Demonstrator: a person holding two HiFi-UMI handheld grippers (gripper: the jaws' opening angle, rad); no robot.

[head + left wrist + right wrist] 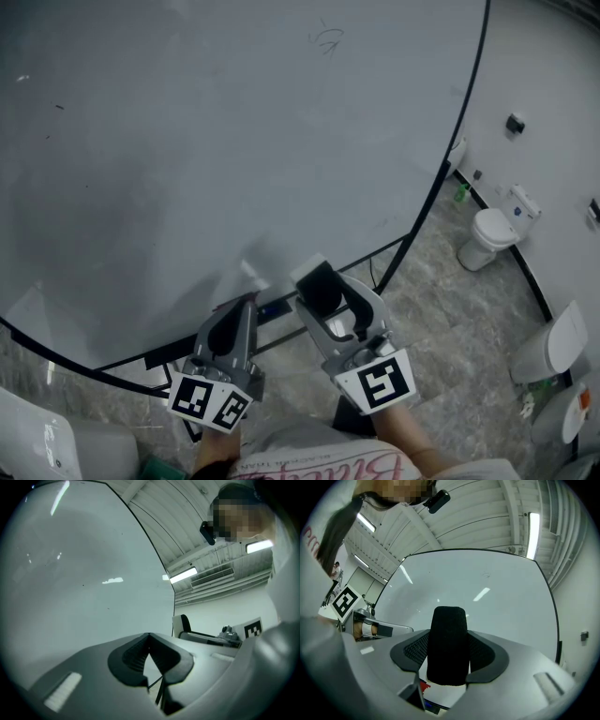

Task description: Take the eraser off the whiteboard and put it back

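Your right tongs (pixel 322 281) are clamped on the eraser (pixel 448 644), one ribbed pad pressed against each of its sides. The eraser is a black block with a rough, felt-like face and a rounded far end. It stands upright between the pads and sticks out well past their tips. In the head view it is held in front of the lower part of the whiteboard (pixel 234 141), close above the board's black bottom frame (pixel 309 281). No view lets you tell whether it touches the board's surface. The whiteboard is pale grey and almost bare, with a small faint scribble (pixel 327 39) high up. Your left tongs (pixel 149 637) are closed tip to tip with nothing between them. They are held just left of the right tongs, pointing at the same lower part of the board.
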